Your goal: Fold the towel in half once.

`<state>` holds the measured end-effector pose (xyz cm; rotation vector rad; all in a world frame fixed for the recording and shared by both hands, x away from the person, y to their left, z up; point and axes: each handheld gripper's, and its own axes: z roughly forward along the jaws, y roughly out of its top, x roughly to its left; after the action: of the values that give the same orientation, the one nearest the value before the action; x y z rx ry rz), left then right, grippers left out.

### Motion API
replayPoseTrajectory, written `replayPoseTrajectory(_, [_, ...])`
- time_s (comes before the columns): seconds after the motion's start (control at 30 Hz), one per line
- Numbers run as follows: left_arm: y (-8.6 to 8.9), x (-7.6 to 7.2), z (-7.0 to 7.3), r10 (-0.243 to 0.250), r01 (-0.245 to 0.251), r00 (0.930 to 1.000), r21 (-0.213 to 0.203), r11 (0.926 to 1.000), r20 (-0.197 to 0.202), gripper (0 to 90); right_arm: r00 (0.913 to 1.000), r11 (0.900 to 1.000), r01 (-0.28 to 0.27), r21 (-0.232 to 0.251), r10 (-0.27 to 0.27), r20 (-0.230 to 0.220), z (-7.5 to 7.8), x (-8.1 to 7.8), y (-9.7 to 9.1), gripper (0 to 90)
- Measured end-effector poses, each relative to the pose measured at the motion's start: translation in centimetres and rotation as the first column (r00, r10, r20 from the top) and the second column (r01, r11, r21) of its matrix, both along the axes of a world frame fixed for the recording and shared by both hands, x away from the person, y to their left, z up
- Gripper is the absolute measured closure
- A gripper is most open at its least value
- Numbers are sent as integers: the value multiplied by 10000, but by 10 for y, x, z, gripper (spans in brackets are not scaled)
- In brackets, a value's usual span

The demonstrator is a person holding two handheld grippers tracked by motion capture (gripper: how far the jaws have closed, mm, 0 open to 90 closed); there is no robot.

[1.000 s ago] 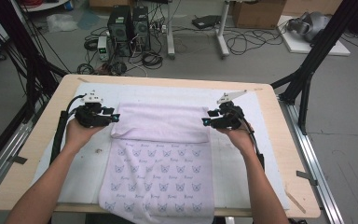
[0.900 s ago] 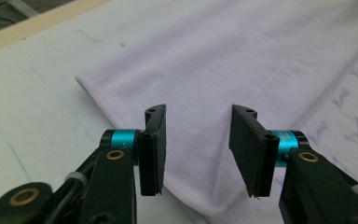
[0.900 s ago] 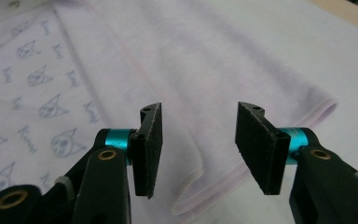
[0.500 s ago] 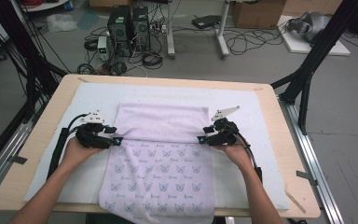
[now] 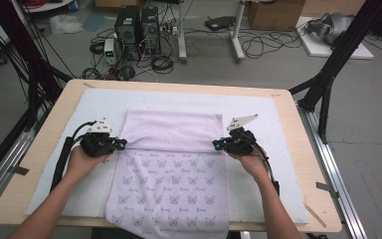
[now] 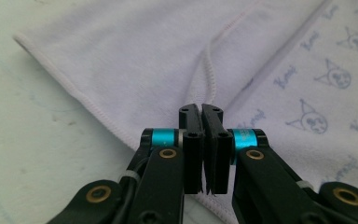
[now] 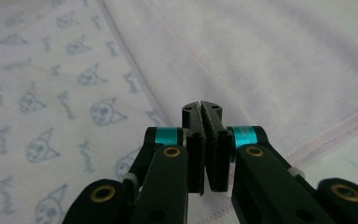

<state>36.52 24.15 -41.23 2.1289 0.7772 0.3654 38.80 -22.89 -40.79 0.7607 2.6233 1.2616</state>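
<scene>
High view is showing a pale lilac terry towel (image 5: 171, 164) printed with small blue cat-face motifs lying on a white padded mat (image 5: 258, 114) that is covering a light wooden table (image 5: 303, 144). The towel's far part is sitting folded toward the person, so a plain unprinted band is lying across the printed face, and the near end is hanging over the table's front edge. The left gripper (image 5: 121, 144) — a black two-jaw tool with blue collars in the person's left hand (image 5: 82, 162) — is sitting at the left end of that folded band, and the right gripper (image 5: 218, 145), in the right hand (image 5: 251, 162), is sitting at the band's right end. The two are lying roughly level with each other across the cloth.

In the left gripper view the left gripper (image 6: 201, 108) is showing its jaws pressed together, having just been closing; they are sitting over the stitched hem (image 6: 209, 70) of the folded layer, but whether any cloth is caught between them I cannot tell. In the right gripper view the right gripper (image 7: 201, 105) is likewise showing jaws pressed together after just closing, above the seam where the plain band is meeting the printed face — again the pinch itself is hidden. Beyond the table, black computer towers (image 5: 138, 25) and loose cables (image 5: 258, 45) are lying on the grey floor (image 5: 368, 124).
</scene>
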Motion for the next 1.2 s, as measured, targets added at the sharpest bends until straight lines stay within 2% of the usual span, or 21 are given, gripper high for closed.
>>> replayPoseTrajectory(0.1, [2,-3,3,-62,63,10000,-132,9999,51,868,9998,10000,83,14,-84,194,5,-4,-5,878])
replayPoseTrajectory(0.13, [1,-3,2,-141,141,9999,-84,9999,24,866,9998,9999,127,-72,-126,135,4,-4,-5,851])
replayPoseTrajectory(0.17, [0,-3,0,-134,134,9999,-74,9999,-25,859,9997,9994,231,-244,-229,84,1,-2,-4,783])
replayPoseTrajectory(0.2, [-1,-2,-2,-101,100,9998,-80,9999,-169,825,9993,9990,365,-272,-365,12,-2,1,-3,715])
replayPoseTrajectory(0.27, [-4,0,-8,40,-31,9991,233,9997,-419,670,9986,9987,484,-187,-488,-199,-7,5,-1,629])
replayPoseTrajectory(0.33, [-8,1,-13,14,2,9986,294,9996,-531,555,9979,9983,558,-191,-564,-306,-12,9,2,604])
replayPoseTrajectory(0.4, [-11,3,-18,38,-9,9979,440,9990,-642,493,9973,9975,644,-292,-654,-329,-16,13,5,551])
replayPoseTrajectory(0.47, [-13,4,-20,98,-61,9978,570,9984,-655,471,9957,9960,829,-338,-841,-386,-19,16,5,522])
replayPoseTrajectory(0.5, [-13,4,-20,157,-122,9981,578,9983,-599,485,9946,9946,965,-382,-978,-336,-20,17,4,517])
replayPoseTrajectory(0.6, [-11,6,-20,199,-175,9986,495,9986,-481,624,9912,9915,1233,-428,-1251,-427,-23,20,1,527])
replayPoseTrajectory(0.63, [-10,6,-20,133,-112,9989,461,9989,-459,724,9907,9924,1177,-346,-1197,-645,-24,21,0,573])
replayPoseTrajectory(0.67, [-10,7,-20,147,-127,9990,472,9988,-418,760,9920,9952,932,-294,-954,-829,-26,21,0,623])
replayPoseTrajectory(0.73, [-9,7,-19,118,-102,9992,417,9991,-386,843,9935,9963,669,-544,-716,-890,-26,19,2,756])
replayPoseTrajectory(0.77, [-9,7,-18,111,-99,9994,383,9992,-333,854,9944,9977,514,-444,-553,-903,-25,19,2,815])
replayPoseTrajectory(0.8, [-8,6,-17,129,-118,9994,328,9994,-336,858,9948,9979,463,-463,-503,-888,-23,17,3,833])
replayPoseTrajectory(0.9, [-4,2,-10,218,-217,9996,49,9998,-159,865,9983,9990,320,-301,-334,-485,-15,12,3,844])
replayPoseTrajectory(1.0, [2,-4,3,247,-245,9997,-342,9991,73,865,9996,9993,294,241,-295,38,3,3,-2,845])
replayPoseTrajectory(1.1, [6,-16,17,99,-86,9998,-653,9978,200,865,9991,9978,201,633,-225,365,17,-9,-7,845])
replayPoseTrajectory(1.2, [8,-34,22,-136,158,9992,-597,9981,365,864,9988,9969,-38,787,0,494,26,-25,-11,845])
